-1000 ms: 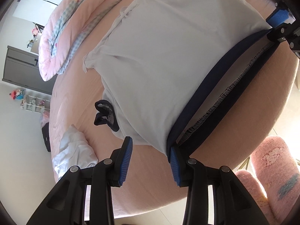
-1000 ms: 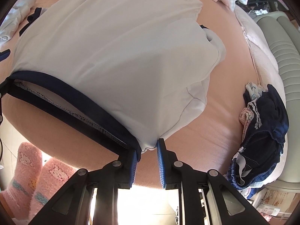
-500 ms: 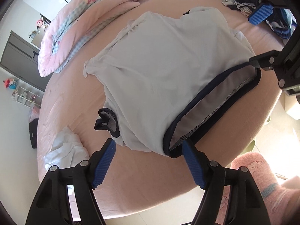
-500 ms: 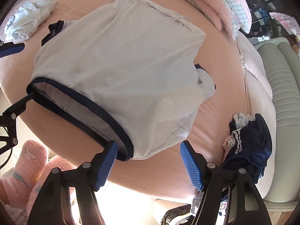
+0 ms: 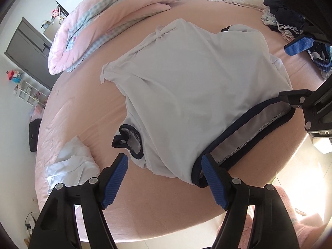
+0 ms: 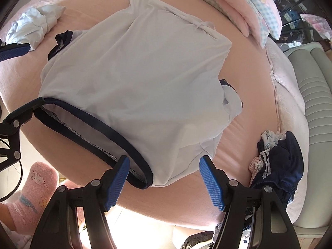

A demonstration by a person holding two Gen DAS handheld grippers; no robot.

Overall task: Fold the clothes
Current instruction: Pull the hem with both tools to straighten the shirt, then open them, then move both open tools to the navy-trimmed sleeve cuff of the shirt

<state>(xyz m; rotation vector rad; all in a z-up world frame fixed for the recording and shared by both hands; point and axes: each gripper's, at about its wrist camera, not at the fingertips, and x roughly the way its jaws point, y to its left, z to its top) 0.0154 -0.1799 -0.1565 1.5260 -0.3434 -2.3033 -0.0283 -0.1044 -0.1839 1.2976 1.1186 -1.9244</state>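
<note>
Well off to the left of the left gripper's [image 5: 164, 178] jaws lies a crumpled white cloth [image 5: 70, 166] on the pink bed [image 5: 87, 112], and a black bag [image 5: 34, 132] sits on the floor past the bed's edge. Just ahead of the left jaw, a dark-trimmed sleeve [image 5: 129, 143] pokes out from under the white shirt [image 5: 197, 87]. That shirt lies spread flat across the bed straight ahead of both pairs of jaws, its navy hem [image 5: 244, 137] gaping toward the near edge. Beyond it, a pink checked quilt [image 5: 108, 22] is bunched up at the far side. To the right of the jaws, well apart from the shirt, a heap of dark clothes [image 6: 278, 164] rests near the bed's edge, with a grey padded headboard [image 6: 315, 103] further right.

Nothing lies between either gripper and the shirt. The left gripper hangs low over the near edge, jaws spread wide and holding nothing, the right jaw just beside the hem's corner. The right gripper [image 6: 164, 178] hangs likewise, jaws wide apart and empty, its left jaw over the hem and its right jaw near the shirt's corner. Below the bed edge in the right wrist view, a foot in a fluffy pink sock [image 6: 31, 195] stands on the floor.
</note>
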